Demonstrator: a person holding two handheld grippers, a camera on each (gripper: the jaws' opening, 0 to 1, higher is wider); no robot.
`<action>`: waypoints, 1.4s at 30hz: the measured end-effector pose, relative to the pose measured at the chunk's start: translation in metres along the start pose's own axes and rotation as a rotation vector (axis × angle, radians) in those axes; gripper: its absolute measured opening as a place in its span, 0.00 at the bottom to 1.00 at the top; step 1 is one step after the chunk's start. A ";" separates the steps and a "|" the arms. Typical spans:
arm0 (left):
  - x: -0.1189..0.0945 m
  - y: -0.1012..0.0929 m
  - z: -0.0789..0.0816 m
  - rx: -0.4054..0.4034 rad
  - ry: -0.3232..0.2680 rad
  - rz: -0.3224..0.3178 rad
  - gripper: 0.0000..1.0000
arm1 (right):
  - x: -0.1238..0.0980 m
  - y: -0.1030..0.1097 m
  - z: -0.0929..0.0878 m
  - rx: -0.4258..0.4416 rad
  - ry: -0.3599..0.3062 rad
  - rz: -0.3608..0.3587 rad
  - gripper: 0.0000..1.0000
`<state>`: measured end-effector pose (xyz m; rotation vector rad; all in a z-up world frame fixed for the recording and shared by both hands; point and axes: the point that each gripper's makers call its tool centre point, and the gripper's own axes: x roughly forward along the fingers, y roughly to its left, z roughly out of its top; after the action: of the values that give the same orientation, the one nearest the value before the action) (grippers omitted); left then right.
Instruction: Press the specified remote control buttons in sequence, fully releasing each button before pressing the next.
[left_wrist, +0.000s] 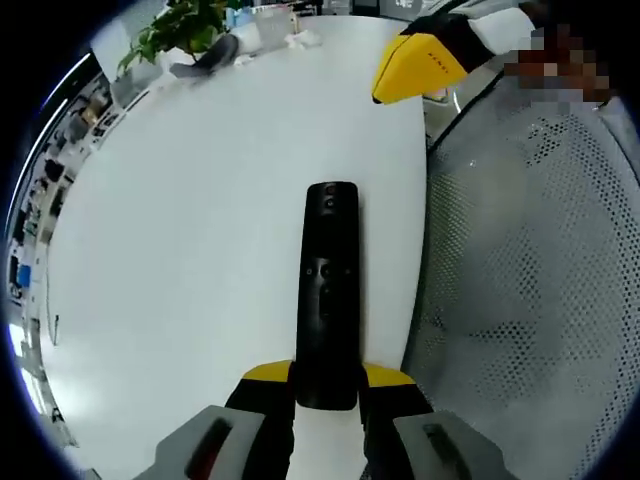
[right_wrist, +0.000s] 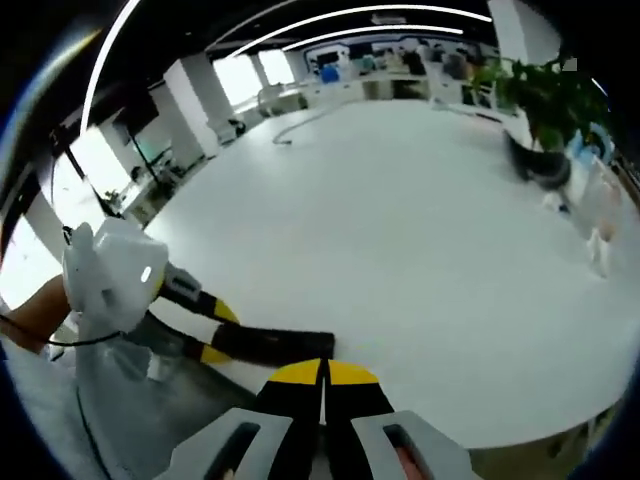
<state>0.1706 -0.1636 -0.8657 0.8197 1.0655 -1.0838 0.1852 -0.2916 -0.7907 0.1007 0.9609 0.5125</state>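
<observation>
The black remote (left_wrist: 328, 290) is gripped at its near end by the left gripper (left_wrist: 327, 385), lying on the white table (left_wrist: 200, 250) toward 12 o'clock. The right gripper (right_wrist: 322, 385) is pinched closed, nothing held.

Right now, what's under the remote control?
The remote control lies flat on the white table, near its edge, buttons up. Its near end sits clamped between the left gripper jaws. Its underside, and whatever might lie beneath it, is covered.
</observation>
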 end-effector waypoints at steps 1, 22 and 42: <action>0.000 0.000 0.000 -0.003 -0.007 0.001 0.23 | 0.000 -0.001 0.002 0.008 -0.001 0.006 0.00; -0.002 -0.008 0.002 -0.051 -0.166 0.010 0.24 | 0.047 -0.006 0.004 0.062 0.147 0.013 0.00; -0.005 -0.026 0.005 -0.096 -0.333 0.044 0.24 | 0.054 -0.004 -0.012 0.152 0.247 0.052 0.00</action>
<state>0.1466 -0.1742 -0.8600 0.5590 0.8078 -1.0793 0.2017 -0.2719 -0.8399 0.2030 1.2415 0.5074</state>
